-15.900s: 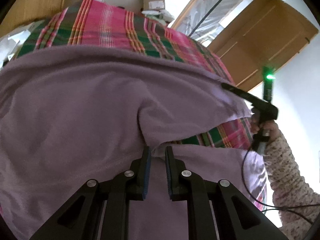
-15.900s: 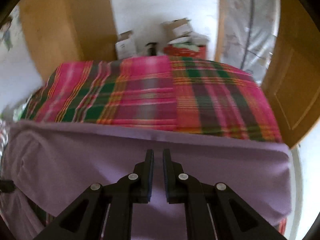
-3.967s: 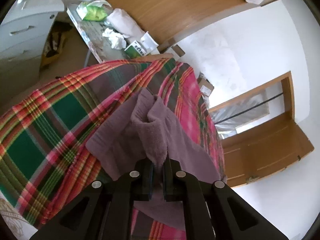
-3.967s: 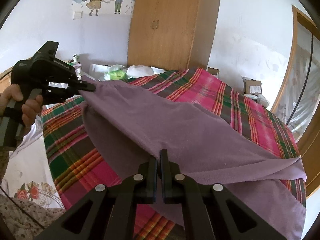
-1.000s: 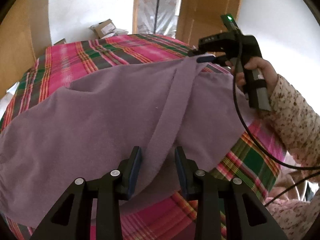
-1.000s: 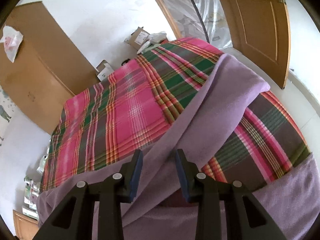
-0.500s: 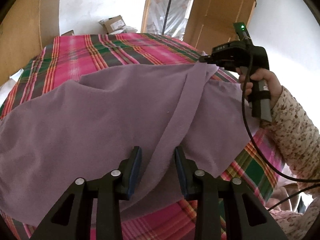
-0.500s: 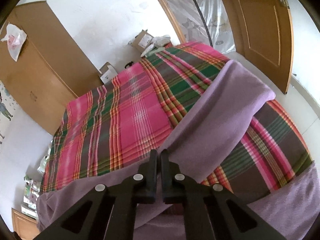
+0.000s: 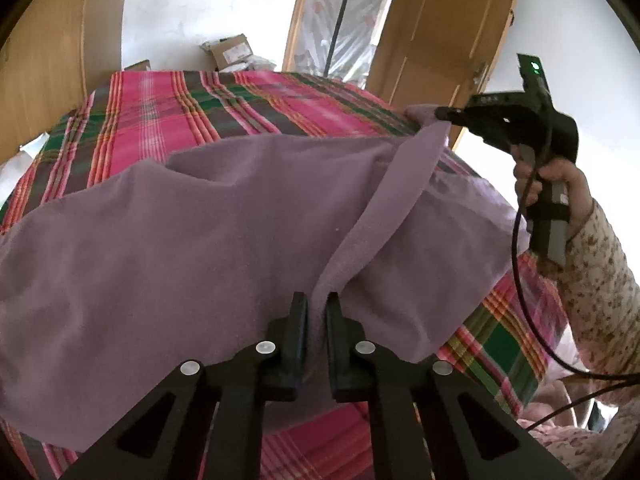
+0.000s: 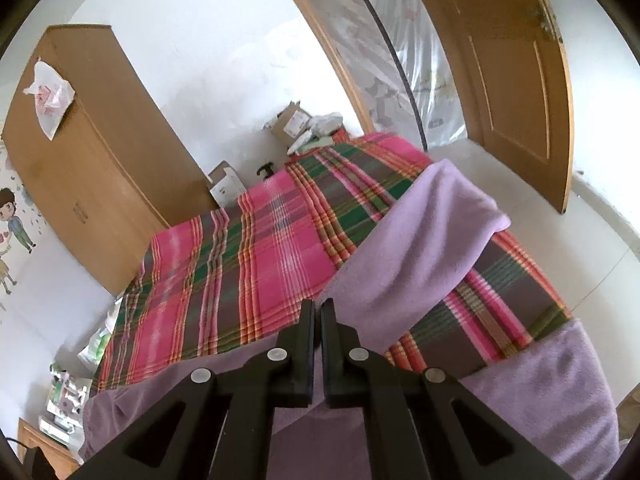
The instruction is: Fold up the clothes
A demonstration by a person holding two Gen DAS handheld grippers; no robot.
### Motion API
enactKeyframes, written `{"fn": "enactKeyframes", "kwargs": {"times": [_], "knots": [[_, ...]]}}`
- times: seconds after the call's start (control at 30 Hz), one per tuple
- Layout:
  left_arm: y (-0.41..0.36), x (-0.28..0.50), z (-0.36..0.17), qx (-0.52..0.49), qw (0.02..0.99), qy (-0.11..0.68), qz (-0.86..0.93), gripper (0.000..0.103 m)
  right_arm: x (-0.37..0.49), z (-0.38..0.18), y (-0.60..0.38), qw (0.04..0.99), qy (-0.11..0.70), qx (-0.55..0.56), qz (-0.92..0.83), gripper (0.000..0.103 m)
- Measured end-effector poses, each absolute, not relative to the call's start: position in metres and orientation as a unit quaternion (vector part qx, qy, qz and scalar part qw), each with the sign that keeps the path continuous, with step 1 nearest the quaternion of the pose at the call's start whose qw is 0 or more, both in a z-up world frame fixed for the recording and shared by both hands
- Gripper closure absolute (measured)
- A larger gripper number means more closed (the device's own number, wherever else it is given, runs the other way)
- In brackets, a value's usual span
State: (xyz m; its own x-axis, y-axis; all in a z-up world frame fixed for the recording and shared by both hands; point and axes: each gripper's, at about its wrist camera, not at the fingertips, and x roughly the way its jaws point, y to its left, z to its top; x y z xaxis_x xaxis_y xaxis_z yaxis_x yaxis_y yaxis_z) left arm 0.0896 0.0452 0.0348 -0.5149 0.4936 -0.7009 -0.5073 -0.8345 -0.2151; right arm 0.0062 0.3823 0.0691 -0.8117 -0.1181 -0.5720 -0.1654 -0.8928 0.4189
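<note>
Half a second ago my left gripper (image 9: 315, 312) gaped; now both it and my right gripper (image 10: 318, 322) pinch the soft, limp purple blanket (image 9: 200, 220) along its folded edge, draped across the bed (image 10: 240, 260) near its foot edge.

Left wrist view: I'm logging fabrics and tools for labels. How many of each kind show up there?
Purple cloth: 1
Plaid bedcover: 1
Hand-held grippers: 2, left hand-held gripper and right hand-held gripper, both shut on the purple cloth
Total: 4

Soft, matt fleecy purple cloth (image 9: 208, 216) over woven plaid bedcover (image 10: 248, 264); smooth varnished wood wardrobe (image 10: 100, 152).
</note>
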Motion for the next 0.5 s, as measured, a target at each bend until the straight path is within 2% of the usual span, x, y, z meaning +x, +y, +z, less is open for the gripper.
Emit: {"fn": "enactKeyframes", "kwargs": {"times": [0.3, 0.5], "knots": [[0.043, 0.097, 0.056, -0.362, 0.314, 0.004, 0.878, 0.095, 0.062, 0.102, 0.388, 0.028, 0.228, -0.243, 0.942, 0.1], [0.041, 0.106, 0.055, -0.363, 0.324, 0.013, 0.874, 0.095, 0.097, 0.103, 0.386, 0.043, 0.22, -0.226, 0.948, 0.1]]}}
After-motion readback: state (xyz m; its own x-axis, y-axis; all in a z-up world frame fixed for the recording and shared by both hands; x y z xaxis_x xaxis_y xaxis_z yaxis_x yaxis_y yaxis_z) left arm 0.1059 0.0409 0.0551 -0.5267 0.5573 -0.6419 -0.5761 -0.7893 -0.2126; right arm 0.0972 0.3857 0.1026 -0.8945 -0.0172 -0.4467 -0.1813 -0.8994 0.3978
